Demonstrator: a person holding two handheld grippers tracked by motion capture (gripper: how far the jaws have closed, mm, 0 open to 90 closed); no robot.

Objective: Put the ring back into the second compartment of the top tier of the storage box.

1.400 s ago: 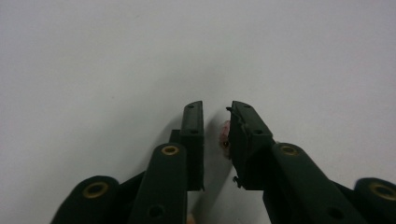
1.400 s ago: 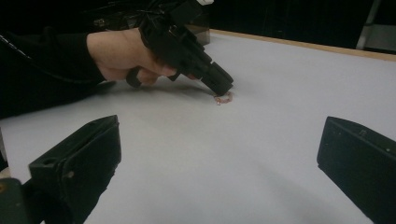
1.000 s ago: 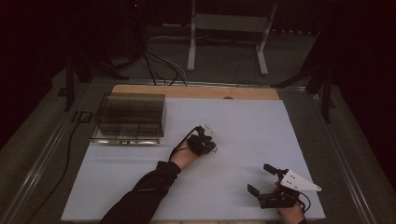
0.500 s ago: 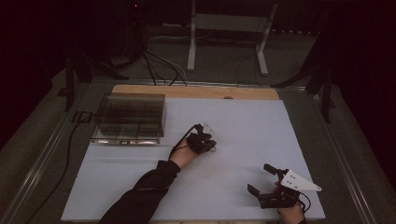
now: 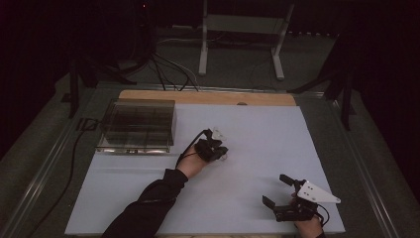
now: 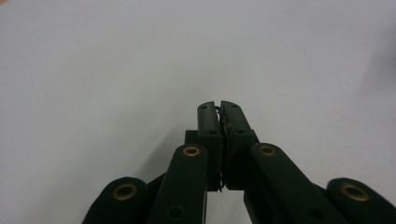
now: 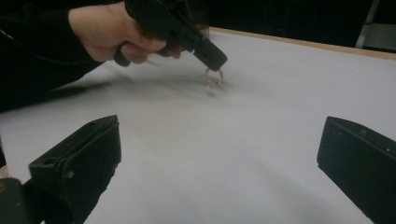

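My left gripper is over the middle of the white sheet, shut on a small thin ring. In the right gripper view the ring hangs from the left gripper's tip, close over the sheet. In the left gripper view the jaws of my left gripper are pressed together, with a bit of thin wire showing between the pads. My right gripper rests near the sheet's front right corner. It is open, and the right gripper view has only bare sheet between its fingers.
A clear plastic box with compartments stands at the sheet's back left. A wooden board edge runs along the back. Cables and a stand's legs lie beyond the table in the dark.
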